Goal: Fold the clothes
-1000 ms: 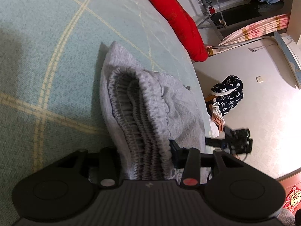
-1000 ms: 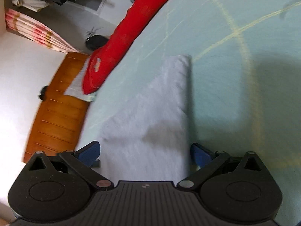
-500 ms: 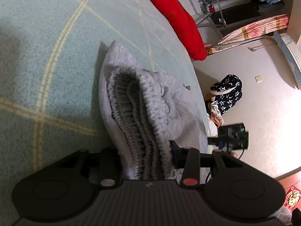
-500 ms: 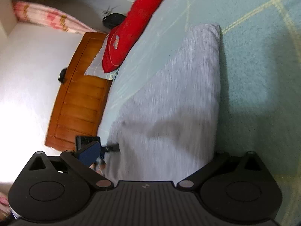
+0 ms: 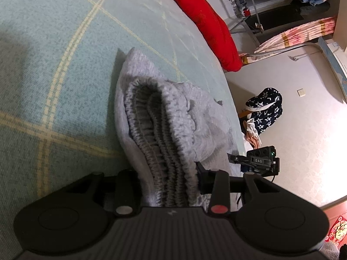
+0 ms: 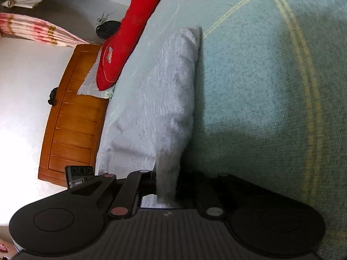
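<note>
A pair of grey pants (image 5: 164,117) lies on the teal bedspread (image 5: 54,65). Its ribbed elastic waistband is bunched in several layers between the fingers of my left gripper (image 5: 169,184), which is shut on it. In the right wrist view the same grey pants (image 6: 160,99) stretch away as a long folded strip. My right gripper (image 6: 167,186) is shut on the near edge of that strip, and a pinched ridge of cloth rises between its fingers. Each gripper shows at the edge of the other's view, over the bed's side.
A long red pillow (image 5: 206,21) lies along the far edge of the bed. A wooden headboard (image 6: 73,112) stands beyond the bed's end. A dark star-patterned garment (image 5: 266,108) and other clothes lie on the pale floor beside the bed.
My right gripper came down onto the grey cloth and its wide-open jaws closed on the fold. The left gripper kept its hold and its place.
</note>
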A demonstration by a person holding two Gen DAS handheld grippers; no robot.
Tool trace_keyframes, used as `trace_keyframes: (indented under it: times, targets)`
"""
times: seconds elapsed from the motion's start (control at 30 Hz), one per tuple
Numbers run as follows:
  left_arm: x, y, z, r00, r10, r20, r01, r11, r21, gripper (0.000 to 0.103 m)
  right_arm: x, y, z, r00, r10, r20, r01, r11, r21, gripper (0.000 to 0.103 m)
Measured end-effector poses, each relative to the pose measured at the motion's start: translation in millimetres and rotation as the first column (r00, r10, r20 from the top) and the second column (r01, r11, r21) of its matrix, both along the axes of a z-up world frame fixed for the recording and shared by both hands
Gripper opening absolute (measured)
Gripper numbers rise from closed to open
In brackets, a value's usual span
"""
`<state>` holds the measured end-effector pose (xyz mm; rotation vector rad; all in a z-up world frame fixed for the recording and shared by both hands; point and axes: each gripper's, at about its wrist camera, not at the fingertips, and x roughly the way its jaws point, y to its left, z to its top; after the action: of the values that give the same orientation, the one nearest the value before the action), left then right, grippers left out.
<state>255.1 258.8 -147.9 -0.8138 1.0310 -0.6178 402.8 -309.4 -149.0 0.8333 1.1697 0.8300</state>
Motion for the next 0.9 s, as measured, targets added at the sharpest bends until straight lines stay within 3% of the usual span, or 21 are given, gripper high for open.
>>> trace_keyframes:
  times: [0.37,0.5,0.73,0.9]
  targets:
    - [-6,-5,7,0.999,0.040,0.014,-0.040,0.999,0.022,0.039,-7,14,10,0.999,-0.037,0.023,0.038,0.997,-0.065,0.009]
    - [-7,-6,15,0.999,0.052,0.015,-0.052,0.998,0.027,0.037,-10,14,15,0.998,-0.061,0.032,0.062,0.997,-0.037,0.016]
    - [-14,-5,35,0.995,0.076,0.064,-0.076,0.997,0.001,0.036,-12,16,34,0.996,-0.061,0.069,0.058,0.998,0.040,0.017]
    - [-21,-8,58,0.991,0.069,0.117,-0.071,0.997,0.011,0.036,-11,32,61,0.992,-0.017,0.128,0.013,0.999,0.034,0.017]
